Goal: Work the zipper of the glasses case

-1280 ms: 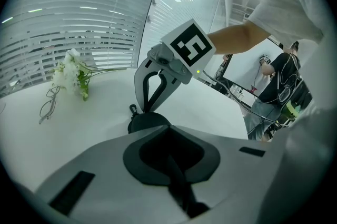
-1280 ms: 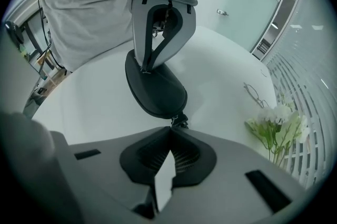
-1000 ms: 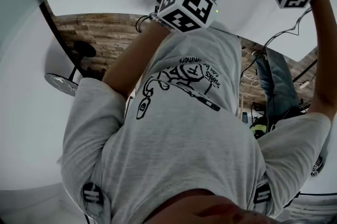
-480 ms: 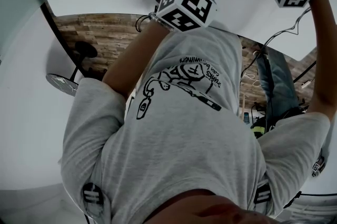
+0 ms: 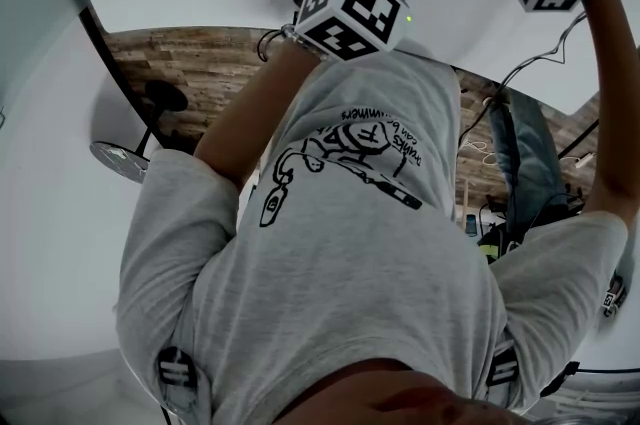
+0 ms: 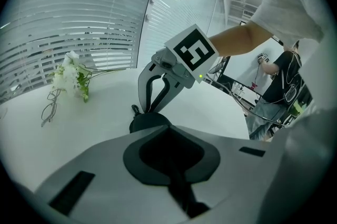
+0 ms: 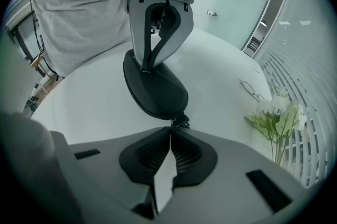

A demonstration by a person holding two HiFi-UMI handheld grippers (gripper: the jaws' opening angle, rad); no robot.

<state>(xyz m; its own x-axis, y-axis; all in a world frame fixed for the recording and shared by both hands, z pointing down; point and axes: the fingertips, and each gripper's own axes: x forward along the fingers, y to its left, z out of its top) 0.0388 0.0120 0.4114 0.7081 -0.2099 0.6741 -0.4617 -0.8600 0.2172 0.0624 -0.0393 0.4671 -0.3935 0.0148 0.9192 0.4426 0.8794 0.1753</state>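
- Grip state: the left tool (image 7: 143, 67) is clamped on one end of the case (image 7: 156, 86). The right tool (image 7: 170, 131) has its jaws together on the pull (image 7: 180, 122) at the opposite end.
- Location: the case is tilted between the two tools, over the white tabletop (image 7: 226, 65). Contact with the tabletop cannot be confirmed.
- Step in hand (a judgement): drawing the slider along the zip. Whether the zip is open or closed cannot be told.
- Use the left tool as the anchor and hold it fixed. Only the right tool should travel.
- Guide the right tool along the curve of the case rim, not straight outward, so the slider follows its track round the rounded end.
- Apply force in line with the teeth. A sideways load is likely to jam the slider or strip the pull from the pads (the pull is small and sits at the very tips).
- Use moderate tension, because the left clamp covers only a narrow end and could slip.
- Clearance: the glasses (image 7: 253, 91) and flowers (image 7: 279, 112) lie well apart, to one side.
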